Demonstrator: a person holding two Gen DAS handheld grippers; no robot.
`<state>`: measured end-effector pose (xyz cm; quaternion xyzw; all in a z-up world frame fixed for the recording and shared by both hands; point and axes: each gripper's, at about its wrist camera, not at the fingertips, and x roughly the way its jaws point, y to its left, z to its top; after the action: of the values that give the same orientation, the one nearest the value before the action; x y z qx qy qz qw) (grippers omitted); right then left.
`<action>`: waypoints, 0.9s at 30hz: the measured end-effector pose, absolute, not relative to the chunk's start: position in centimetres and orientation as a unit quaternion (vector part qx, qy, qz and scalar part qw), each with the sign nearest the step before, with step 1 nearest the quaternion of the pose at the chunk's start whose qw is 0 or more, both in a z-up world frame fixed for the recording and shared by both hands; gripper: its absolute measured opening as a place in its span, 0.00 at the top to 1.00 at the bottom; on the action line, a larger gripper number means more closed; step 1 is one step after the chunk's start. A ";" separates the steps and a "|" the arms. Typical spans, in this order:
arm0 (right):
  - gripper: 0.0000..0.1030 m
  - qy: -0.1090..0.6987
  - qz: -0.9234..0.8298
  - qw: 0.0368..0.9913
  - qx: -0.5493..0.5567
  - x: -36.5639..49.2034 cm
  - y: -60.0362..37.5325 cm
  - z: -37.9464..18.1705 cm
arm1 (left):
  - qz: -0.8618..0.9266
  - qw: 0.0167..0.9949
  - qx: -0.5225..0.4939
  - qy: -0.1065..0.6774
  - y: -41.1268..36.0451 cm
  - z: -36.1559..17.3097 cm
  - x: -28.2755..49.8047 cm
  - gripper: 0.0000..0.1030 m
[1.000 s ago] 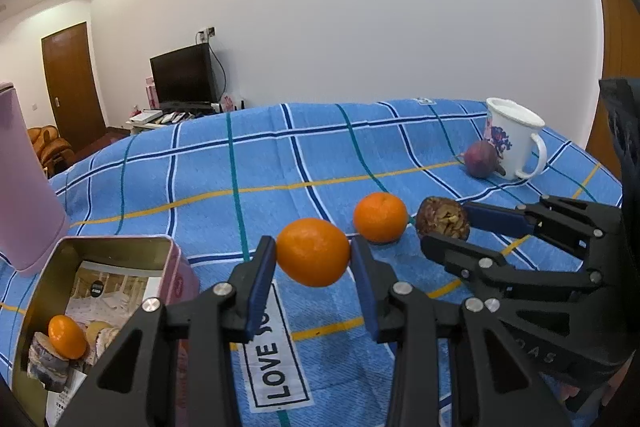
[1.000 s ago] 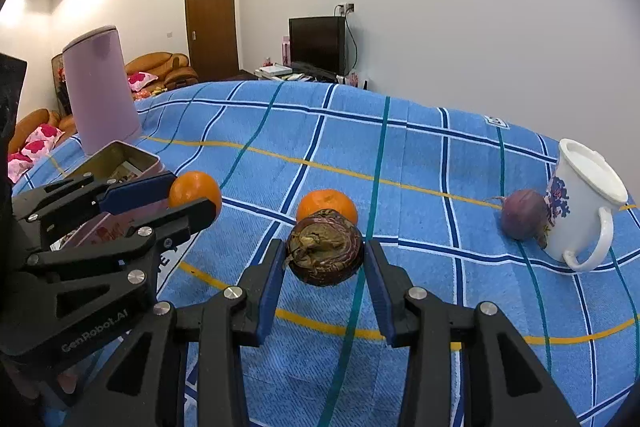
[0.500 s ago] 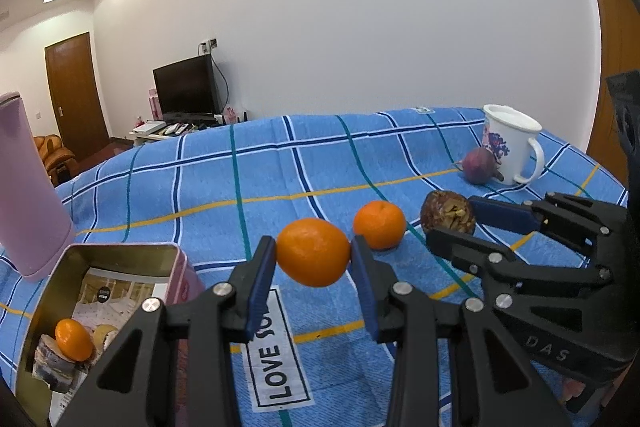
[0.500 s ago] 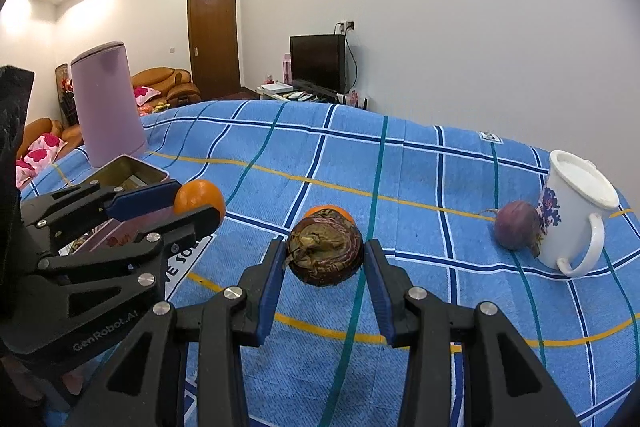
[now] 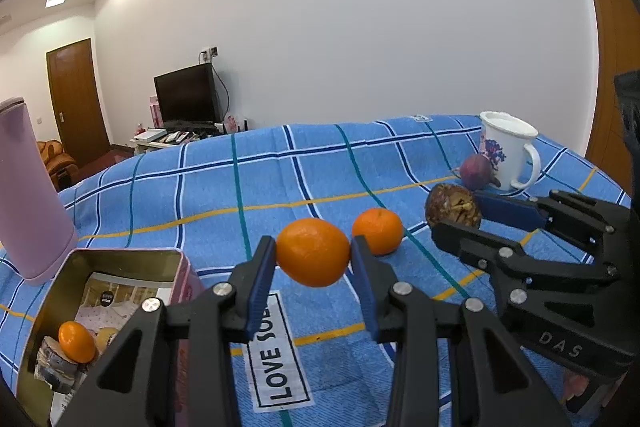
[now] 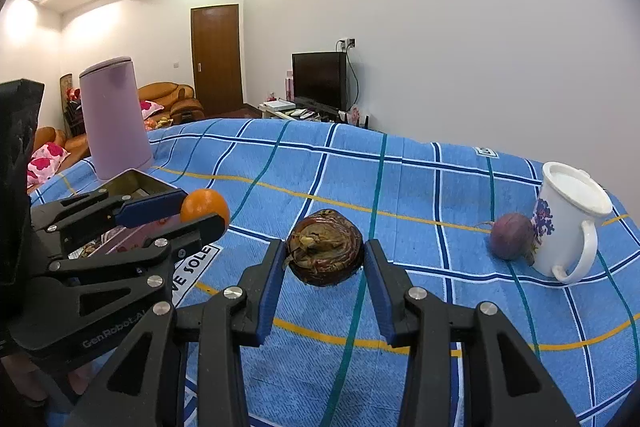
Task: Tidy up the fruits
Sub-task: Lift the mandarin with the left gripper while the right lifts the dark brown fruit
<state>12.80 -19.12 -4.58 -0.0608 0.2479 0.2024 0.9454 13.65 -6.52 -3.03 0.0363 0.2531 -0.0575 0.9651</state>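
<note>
My left gripper [image 5: 313, 247] is shut on an orange [image 5: 313, 259] and holds it above the blue checked cloth. My right gripper [image 6: 325, 251] is shut on a brown wrinkled fruit [image 6: 325, 245], also off the cloth. Each gripper shows in the other's view: the right gripper [image 5: 456, 213] with the brown fruit [image 5: 452, 205], the left gripper [image 6: 202, 209] with the orange [image 6: 204, 205]. A second orange [image 5: 378, 231] lies on the cloth between them. A purple fruit [image 6: 511, 235] rests against a white mug [image 6: 568, 223]. An open tin [image 5: 120, 255] at the left holds a small orange [image 5: 76, 341].
A tall pink container [image 5: 28, 195] stands behind the tin at the left. The mug [image 5: 506, 151] stands near the cloth's far right edge. A "LOVE SOLE" label [image 5: 276, 351] lies on the cloth under the left gripper. Bare cloth stretches toward the far wall.
The right gripper has tipped up a little with the brown fruit, which now hides the loose orange in its view. Both grips are unchanged and the left gripper has hardly moved.
</note>
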 end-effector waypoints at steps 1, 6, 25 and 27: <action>0.59 0.246 0.203 0.946 -0.060 12.7 -19.2 -4.5 | -0.058 0.965 0.036 0.252 -6.5 -3.0 13.6 0.61; 0.59 0.239 0.203 0.948 -0.059 12.6 -19.3 -4.4 | -0.057 0.967 0.037 0.247 -6.6 -2.9 13.4 0.61; 0.59 0.210 0.203 0.955 -0.055 11.6 -19.7 -4.0 | -0.058 0.971 0.034 0.229 -6.4 -2.5 12.7 0.61; 0.59 0.207 0.203 0.955 -0.055 11.5 -19.8 -4.0 | -0.058 0.972 0.033 0.227 -6.4 -2.5 12.6 0.61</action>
<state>11.53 -19.76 -3.98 -0.0550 0.2072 0.2030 0.9554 12.56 -6.36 -2.50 0.0332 0.2274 -0.0576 0.9715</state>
